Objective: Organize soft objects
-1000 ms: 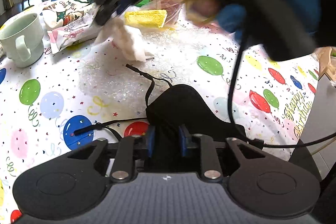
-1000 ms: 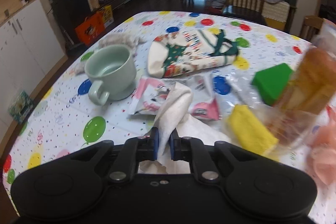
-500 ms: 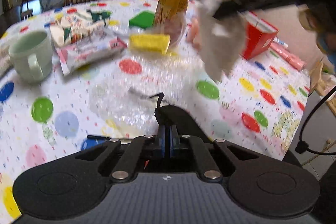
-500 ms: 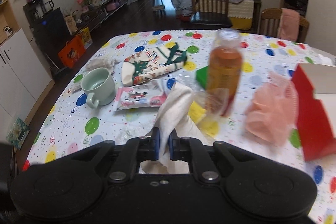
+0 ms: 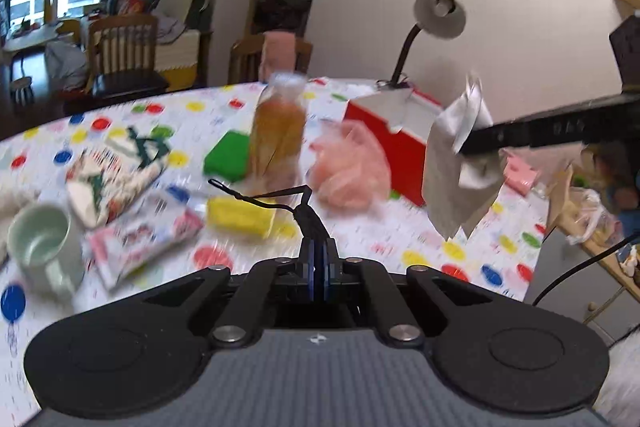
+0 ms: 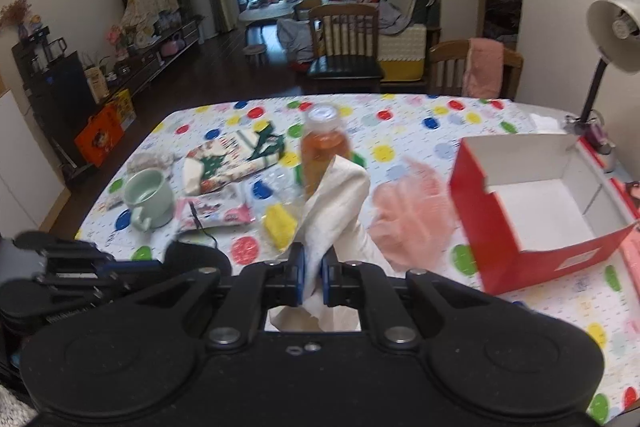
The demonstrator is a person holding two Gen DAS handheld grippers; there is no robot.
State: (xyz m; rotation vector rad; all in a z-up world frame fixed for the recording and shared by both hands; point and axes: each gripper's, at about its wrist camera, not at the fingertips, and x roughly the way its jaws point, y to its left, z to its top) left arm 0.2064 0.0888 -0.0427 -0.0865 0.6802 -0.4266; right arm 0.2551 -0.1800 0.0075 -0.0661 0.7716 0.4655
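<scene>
My left gripper [image 5: 319,259] is shut on a black face mask [image 5: 310,223], lifted off the table with its ear loop trailing up and left. The mask also shows in the right wrist view [image 6: 196,257]. My right gripper [image 6: 313,273] is shut on a white cloth [image 6: 336,199] and holds it in the air; in the left wrist view the cloth [image 5: 452,171] hangs at the right, near the open red box [image 5: 394,135]. The box [image 6: 552,251] stands empty at the right. A pink mesh puff [image 6: 416,215] lies beside it. A yellow sponge [image 5: 240,217] lies mid-table.
An orange drink bottle [image 6: 324,151], a green sponge [image 5: 226,157], a pale green mug [image 6: 149,199], a pink packet [image 5: 140,239] and a printed oven mitt [image 6: 236,159] are on the balloon tablecloth [image 6: 420,123]. A desk lamp [image 6: 608,39] stands at the far right. Chairs stand behind.
Both grippers have risen and pulled back from the table. The black mask has come up off the table in my left gripper. The white cloth has travelled right, toward the red box.
</scene>
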